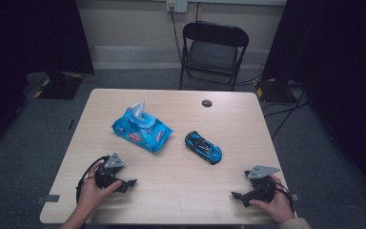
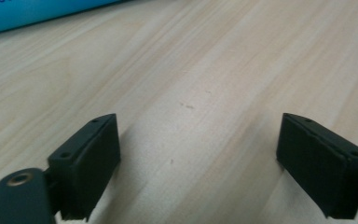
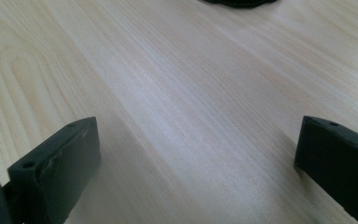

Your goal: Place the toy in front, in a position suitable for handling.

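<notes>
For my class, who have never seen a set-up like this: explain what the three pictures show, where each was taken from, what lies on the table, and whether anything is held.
A person sits at a wooden table and holds a hand-held grasping tool in each hand: the left tool and the right tool. The high view looks down from above the person. The other two pictures come from small cameras riding on each tool, looking along its two black jaws: the left tool and the right tool. On the table lie a blue pack of wet wipes with a wipe sticking up, and a blue and black toy car. Both tools stand open over bare wood, holding nothing.
</notes>
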Action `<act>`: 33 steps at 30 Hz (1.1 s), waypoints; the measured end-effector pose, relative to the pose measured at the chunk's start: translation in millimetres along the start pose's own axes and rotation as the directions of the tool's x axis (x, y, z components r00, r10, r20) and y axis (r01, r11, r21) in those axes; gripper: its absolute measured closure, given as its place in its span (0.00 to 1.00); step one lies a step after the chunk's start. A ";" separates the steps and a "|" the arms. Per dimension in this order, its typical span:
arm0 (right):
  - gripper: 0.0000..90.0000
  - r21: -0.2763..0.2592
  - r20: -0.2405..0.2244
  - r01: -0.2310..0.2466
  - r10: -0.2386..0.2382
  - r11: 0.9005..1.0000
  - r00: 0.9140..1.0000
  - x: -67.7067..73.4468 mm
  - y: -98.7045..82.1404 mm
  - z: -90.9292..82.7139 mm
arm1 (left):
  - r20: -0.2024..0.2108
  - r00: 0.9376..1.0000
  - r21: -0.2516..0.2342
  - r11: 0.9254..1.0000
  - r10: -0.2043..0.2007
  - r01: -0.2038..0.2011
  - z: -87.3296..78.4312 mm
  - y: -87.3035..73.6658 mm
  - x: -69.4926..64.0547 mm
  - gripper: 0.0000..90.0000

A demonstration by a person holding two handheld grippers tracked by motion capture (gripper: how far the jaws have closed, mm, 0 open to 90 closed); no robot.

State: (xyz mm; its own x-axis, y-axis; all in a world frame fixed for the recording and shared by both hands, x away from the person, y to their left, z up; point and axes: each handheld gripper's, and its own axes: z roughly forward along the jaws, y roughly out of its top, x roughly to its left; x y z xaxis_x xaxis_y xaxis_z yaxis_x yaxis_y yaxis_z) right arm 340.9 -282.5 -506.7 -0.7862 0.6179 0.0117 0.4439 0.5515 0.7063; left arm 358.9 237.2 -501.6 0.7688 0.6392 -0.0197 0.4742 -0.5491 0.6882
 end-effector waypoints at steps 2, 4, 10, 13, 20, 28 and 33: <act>0.00 0.000 0.000 0.000 0.000 1.000 1.000 -0.1 0.2 0.1 | 0.016 1.000 0.005 1.000 0.018 -0.018 2.8 -1.0 -2.5 0.03; 0.00 -0.002 0.002 -0.002 0.002 1.000 1.000 0.2 0.3 0.2 | 0.017 1.000 -0.028 1.000 0.013 -0.013 4.4 -3.6 -4.8 0.00; 0.13 0.009 0.012 -0.020 0.020 1.000 1.000 -0.5 5.2 -1.3 | 0.013 1.000 -0.030 0.999 0.019 -0.018 4.3 -3.6 -4.7 0.00; 0.15 -0.004 0.004 -0.038 0.038 0.999 0.999 -2.8 10.6 -2.0 | 0.015 1.000 -0.029 0.999 0.022 -0.021 4.2 -3.7 -4.4 0.00; 0.15 -0.013 0.005 -0.056 0.056 0.998 0.998 -6.4 26.1 3.4 | 0.020 0.999 -0.029 0.999 0.030 -0.030 3.8 -4.0 -3.5 0.00; 0.15 -0.021 -0.001 -0.076 0.076 0.997 0.997 -11.7 45.7 19.7 | 0.020 0.999 -0.029 0.999 0.030 -0.030 3.8 -4.0 -3.5 0.00; 0.15 -0.011 0.002 -0.085 0.085 0.996 0.996 -16.8 60.1 28.5 | 0.020 0.999 -0.029 0.999 0.031 -0.030 3.8 -4.0 -3.5 0.00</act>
State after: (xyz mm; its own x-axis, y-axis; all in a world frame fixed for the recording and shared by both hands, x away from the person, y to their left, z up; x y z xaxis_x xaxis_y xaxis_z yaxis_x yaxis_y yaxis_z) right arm 393.1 -243.8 -484.6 -0.7446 0.6639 0.0702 0.5045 0.4907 0.7104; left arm 356.0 235.1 -507.1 0.7914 0.6112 -0.0131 0.4383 -0.5522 0.7092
